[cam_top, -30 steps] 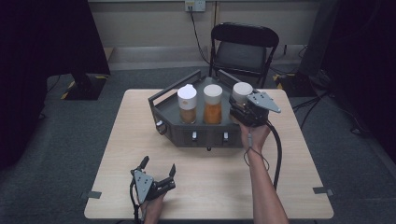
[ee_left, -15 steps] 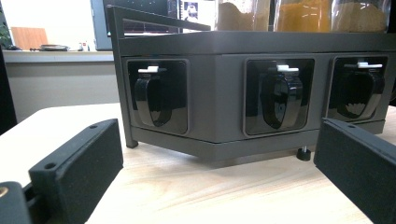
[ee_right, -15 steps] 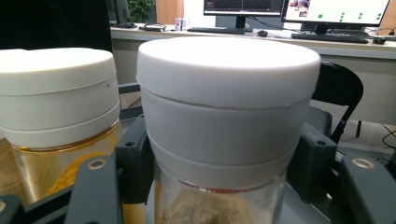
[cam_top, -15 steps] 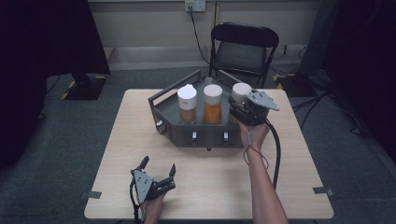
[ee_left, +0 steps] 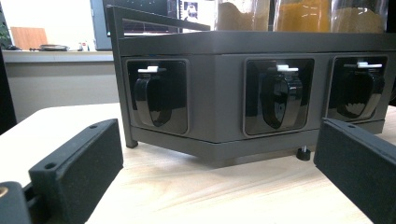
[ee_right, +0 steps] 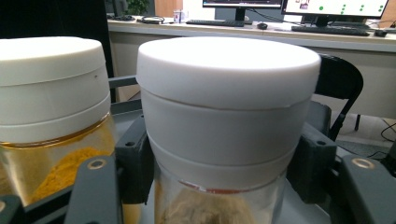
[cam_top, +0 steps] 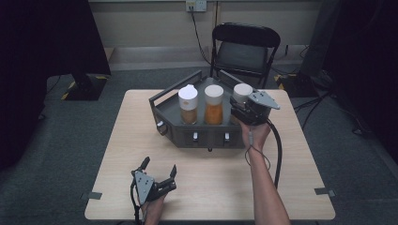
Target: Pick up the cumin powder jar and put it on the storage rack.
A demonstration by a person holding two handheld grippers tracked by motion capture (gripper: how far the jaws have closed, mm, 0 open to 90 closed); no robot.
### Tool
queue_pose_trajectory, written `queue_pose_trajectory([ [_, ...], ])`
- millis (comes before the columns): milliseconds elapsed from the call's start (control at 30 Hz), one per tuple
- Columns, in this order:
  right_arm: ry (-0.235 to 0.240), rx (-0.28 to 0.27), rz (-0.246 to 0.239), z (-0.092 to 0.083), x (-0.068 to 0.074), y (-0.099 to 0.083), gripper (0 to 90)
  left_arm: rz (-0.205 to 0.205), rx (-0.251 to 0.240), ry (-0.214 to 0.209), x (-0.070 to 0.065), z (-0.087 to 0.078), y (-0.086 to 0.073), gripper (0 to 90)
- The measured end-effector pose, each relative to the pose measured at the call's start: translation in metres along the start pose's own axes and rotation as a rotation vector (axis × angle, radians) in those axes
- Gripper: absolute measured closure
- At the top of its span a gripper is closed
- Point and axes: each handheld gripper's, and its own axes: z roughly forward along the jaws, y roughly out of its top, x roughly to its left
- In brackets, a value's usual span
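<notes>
The right gripper [cam_top: 241,105] has its two black jaws closed on the right jar [ee_right: 219,121], pressing it from both sides just under its white lid [ee_right: 229,70]. The jar stands at the right end of the dark rack [cam_top: 162,105] on the table [cam_top: 300,154], next to the middle jar [cam_top: 213,104] with orange powder and the left jar [cam_top: 188,104] past that. So the step in hand looks like the grab: the jar is held but seems to sit in its spot in the rack.

The left gripper [cam_top: 157,176] rests low near the front of the table, well apart from the rack, with its jaws wide open and nothing between them (it looks straight at the rack's three little black spouts).

The next move is probably to lift the jar straight up. It needs to go up slowly and not tip, so it clears the rack's rim and does not bump the middle jar just beside it. The grip should stay tight, since the lid part is smooth.
</notes>
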Motion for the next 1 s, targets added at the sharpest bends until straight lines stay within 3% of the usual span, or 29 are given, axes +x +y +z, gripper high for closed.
queue_pose_trajectory([
  [400, -0.002, 0.022, 0.014, 0.0039, -0.003, 0.0021, 35.0, 0.0, 0.0, 0.0, 0.0, 0.0001, 0.0, 0.9],
  [1000, -0.001, 0.008, 0.025, 0.0042, -0.0026, -0.0026, 34.1, -0.002, -0.002, 0.001, -0.0001, -0.0002, -0.0003, 0.9],
])
